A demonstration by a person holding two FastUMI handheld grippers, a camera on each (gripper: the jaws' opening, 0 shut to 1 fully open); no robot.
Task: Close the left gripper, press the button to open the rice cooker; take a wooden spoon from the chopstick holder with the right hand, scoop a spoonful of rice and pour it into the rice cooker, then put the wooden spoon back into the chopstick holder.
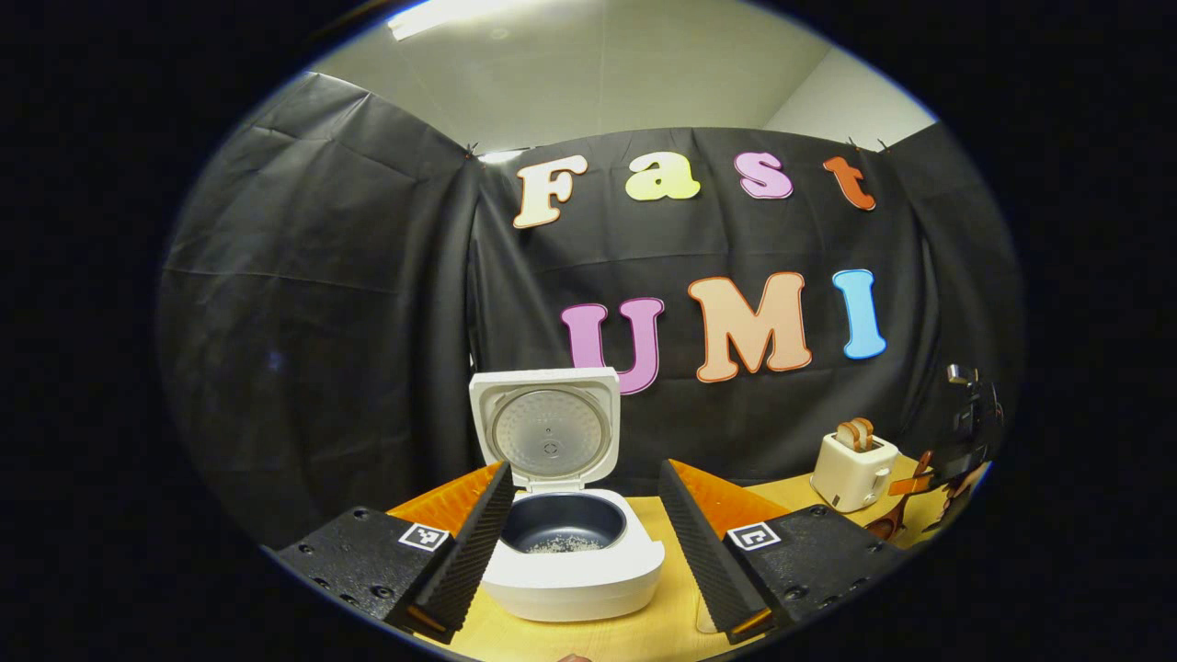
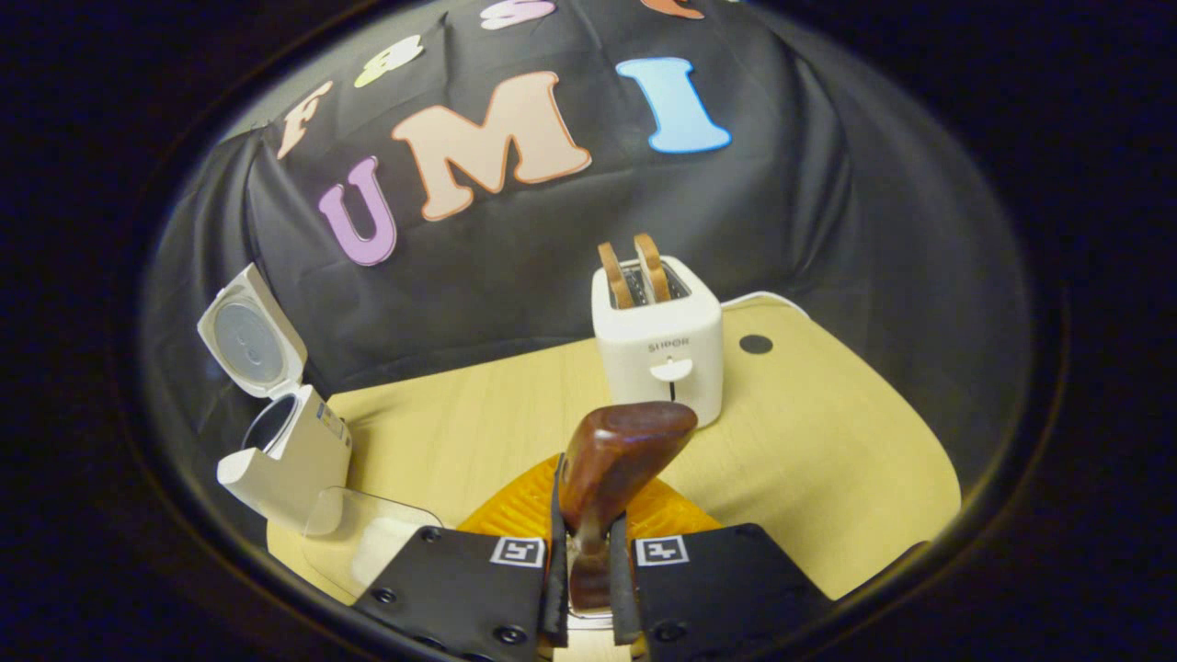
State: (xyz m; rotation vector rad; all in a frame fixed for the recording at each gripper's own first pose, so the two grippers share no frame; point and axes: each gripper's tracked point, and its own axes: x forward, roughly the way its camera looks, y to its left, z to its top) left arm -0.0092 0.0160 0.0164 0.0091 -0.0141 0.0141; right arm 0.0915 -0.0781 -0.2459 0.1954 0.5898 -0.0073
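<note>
Left claw (image 1: pixel 581 542): fingers spread wide, nothing between them, one either side of the cooker.
Cooker (image 1: pixel 572 552): on the tabletop (image 1: pixel 634 634), lid (image 1: pixel 547 428) swung fully up; a small patch of rice (image 1: pixel 563 544) lies in the dark inner pot.
Right claw (image 2: pixel 585 570): fingers drawn narrow, clamped on the handle of the spoon (image 2: pixel 611 469); the brown bowl end stands up ahead of them.
Spoon, seen from the left gripper view: at the far right edge, near the toaster (image 1: pixel 853 471).
Toaster: white, two slices in its slots, directly beyond the spoon in the right gripper view.
Cooker from the right gripper view: far left, well apart from the spoon.
</note>
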